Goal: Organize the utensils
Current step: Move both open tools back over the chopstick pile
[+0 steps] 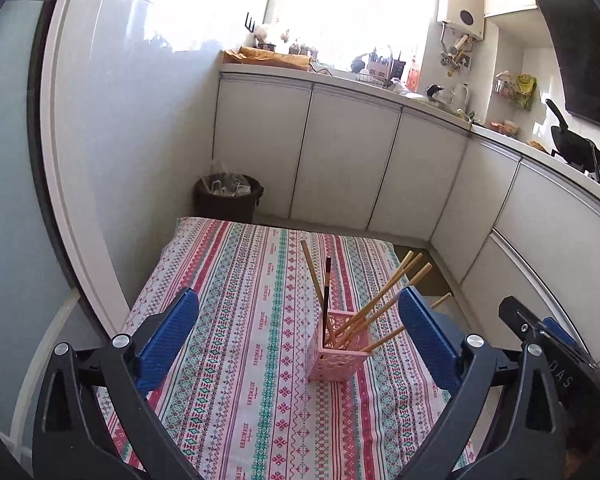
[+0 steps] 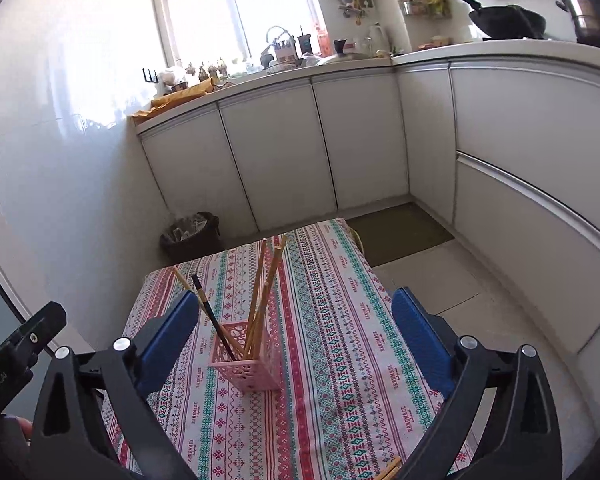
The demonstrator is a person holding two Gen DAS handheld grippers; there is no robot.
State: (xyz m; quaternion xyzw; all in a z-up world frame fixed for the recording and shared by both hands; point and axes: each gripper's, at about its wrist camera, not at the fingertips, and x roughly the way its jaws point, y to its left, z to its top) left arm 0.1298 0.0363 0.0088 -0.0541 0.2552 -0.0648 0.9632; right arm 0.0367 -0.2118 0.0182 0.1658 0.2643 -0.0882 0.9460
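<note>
Your pink basket [image 1: 337, 345] stands upright near the middle of the bench [image 1: 236, 360], on the striped cloth, and it already carries the chopsticks [image 1: 384, 300]: several pale ones fanned out toward the far right side, one leaning the other way, and a single dark chopstick [image 1: 326, 300] standing almost straight.

At the very bottom edge of the right wrist view, a couple of pale sticks [image 2: 390, 468] lie on the cloth close to you. They look like more chopsticks, though so little of them shows that you should check before reaching. If they are, they are what is left to collect.

To do that well, come down with one fingertip on each side of the pair, pinch near their middle so they do not swing, lift clear of the cloth, and lower the ends into an open part of the basket without nudging the leaning ones; the basket looks light and could tip.

Your left tongs [image 1: 298, 338] are spread wide and hold nothing; the basket sits between their blue pads [image 1: 168, 340] in that view, slightly toward the right one and further off, untouched. Your right tongs [image 2: 300, 340] are likewise spread and empty, with the basket ahead of them and nearer the left pad [image 2: 168, 340].
</note>
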